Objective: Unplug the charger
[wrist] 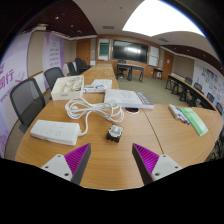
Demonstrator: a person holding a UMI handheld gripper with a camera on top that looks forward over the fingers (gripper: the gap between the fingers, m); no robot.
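A white power strip (55,130) lies on the wooden table (110,160), ahead and left of my fingers. Its white cable (92,113) loops across the table toward a small dark and white charger plug (114,133) lying just ahead of my fingers, near the middle. My gripper (112,160) is open and empty, its two purple pads (76,158) wide apart above the bare table, with nothing between them.
A white box-like device (67,86) and white papers (128,97) lie farther up the table. A green and white object (193,119) sits on the right. Office chairs (27,100) stand along the left side. More tables and chairs stand beyond.
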